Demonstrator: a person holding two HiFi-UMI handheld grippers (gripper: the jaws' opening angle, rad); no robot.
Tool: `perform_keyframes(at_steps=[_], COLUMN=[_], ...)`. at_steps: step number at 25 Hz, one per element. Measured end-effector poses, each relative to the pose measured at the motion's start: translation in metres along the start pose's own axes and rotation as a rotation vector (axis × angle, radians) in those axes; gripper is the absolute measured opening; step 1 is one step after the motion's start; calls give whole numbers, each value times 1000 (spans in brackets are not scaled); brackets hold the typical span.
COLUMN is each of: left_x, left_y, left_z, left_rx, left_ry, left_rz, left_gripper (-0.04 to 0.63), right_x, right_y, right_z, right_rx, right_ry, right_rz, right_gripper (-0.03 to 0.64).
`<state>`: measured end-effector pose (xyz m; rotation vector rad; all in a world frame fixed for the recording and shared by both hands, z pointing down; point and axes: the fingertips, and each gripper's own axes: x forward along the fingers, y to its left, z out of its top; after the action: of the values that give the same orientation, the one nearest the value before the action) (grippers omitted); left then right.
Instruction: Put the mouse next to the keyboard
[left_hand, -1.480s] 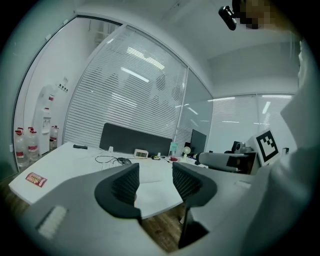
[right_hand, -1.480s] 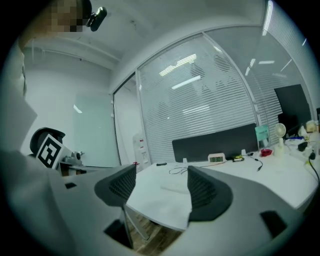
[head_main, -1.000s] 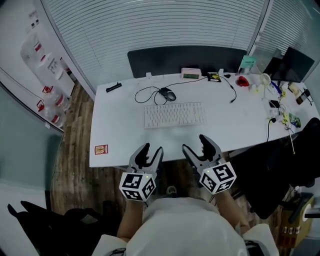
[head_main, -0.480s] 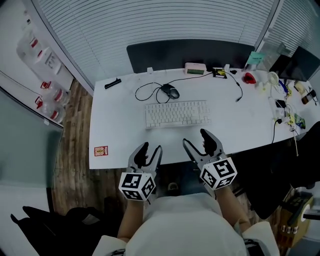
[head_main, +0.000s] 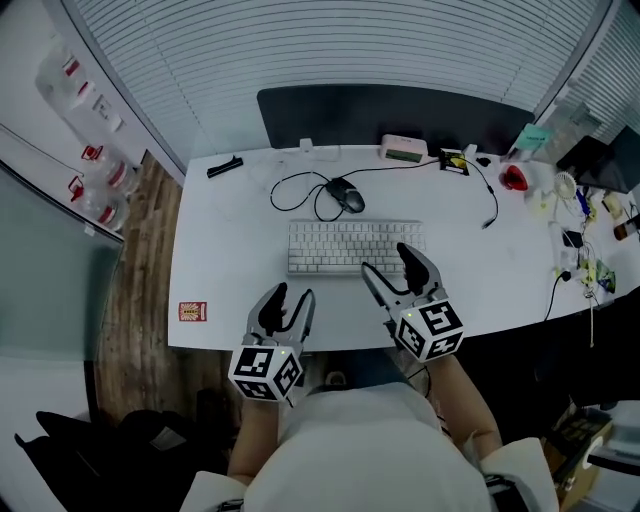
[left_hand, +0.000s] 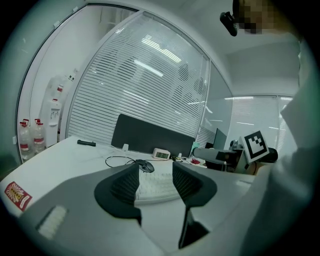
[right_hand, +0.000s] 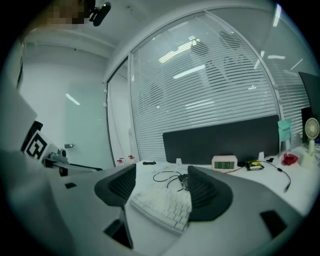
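A black wired mouse (head_main: 345, 195) lies on the white desk (head_main: 220, 250) behind the white keyboard (head_main: 354, 246), its cable looped to the left. In the left gripper view the mouse (left_hand: 145, 165) shows just past the keyboard (left_hand: 155, 184); in the right gripper view the mouse (right_hand: 183, 179) is half hidden behind the keyboard (right_hand: 162, 202). My left gripper (head_main: 284, 299) hovers open at the desk's near edge, left of the keyboard. My right gripper (head_main: 392, 270) is open over the keyboard's near right corner. Both hold nothing.
A dark partition (head_main: 400, 110) runs along the desk's far edge, with a small clock (head_main: 403, 150) and a black pen (head_main: 224, 167) near it. A red card (head_main: 192, 312) lies at the near left corner. Cables and clutter (head_main: 560, 200) fill the right end.
Both grippers have moved forward over the desk; the right one now reaches the keyboard's near right corner. The mouse and keyboard have not moved on the desk.
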<state>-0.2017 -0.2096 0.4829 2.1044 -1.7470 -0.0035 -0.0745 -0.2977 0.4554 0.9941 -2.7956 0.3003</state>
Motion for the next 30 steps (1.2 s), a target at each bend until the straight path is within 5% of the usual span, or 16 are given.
perform_keyframes(at_steps=[13, 30], left_x=[52, 85], left_y=[26, 48], left_z=[4, 3], left_rx=[-10, -29], left_ry=[26, 44], left_rz=[62, 97], left_gripper=[195, 198], right_x=[118, 232], right_y=[-66, -106], right_z=[-24, -118], right_rx=[-97, -129], right_ry=[186, 590], right_rz=[70, 139], right_gripper=[311, 327])
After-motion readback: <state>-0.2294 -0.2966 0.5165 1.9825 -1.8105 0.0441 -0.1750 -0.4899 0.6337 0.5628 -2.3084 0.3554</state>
